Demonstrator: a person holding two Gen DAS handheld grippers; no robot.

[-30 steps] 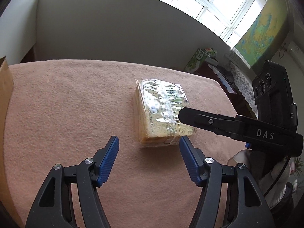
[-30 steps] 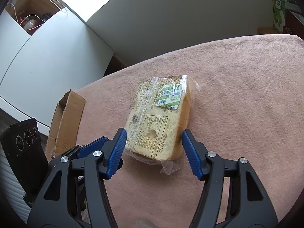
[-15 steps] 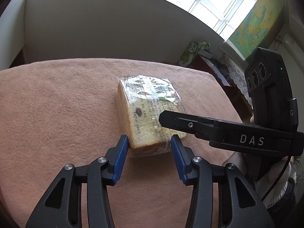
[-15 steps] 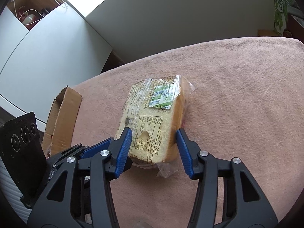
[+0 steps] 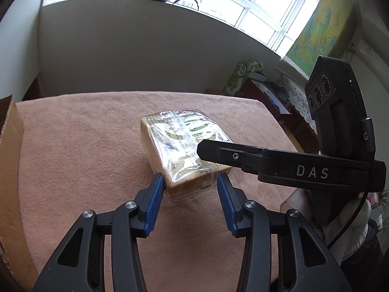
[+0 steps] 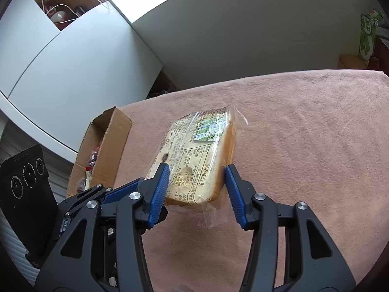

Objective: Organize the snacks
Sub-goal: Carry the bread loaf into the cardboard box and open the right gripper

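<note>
A packet of sliced bread (image 5: 180,141) in clear printed wrap hangs a little above the pink cloth, held by both grippers at its near end. My left gripper (image 5: 190,180) has its blue pads on the packet's two sides, its jaws still closing. In the right wrist view the bread packet (image 6: 199,150) tilts up, and my right gripper (image 6: 197,170) is shut on its lower end. One black finger (image 5: 231,155) of the right gripper crosses the left wrist view over the packet's right edge. The wrap's loose tail hangs below the pads.
An open cardboard box (image 6: 109,146) with snack packets inside stands at the table's left edge; its wall (image 5: 9,158) shows at far left. The pink tablecloth (image 6: 304,146) covers the table. A white wall, a window and a green carton (image 5: 240,77) lie beyond.
Both grippers moved in on the bread packet, shut onto its sides and raised it off the cloth.
</note>
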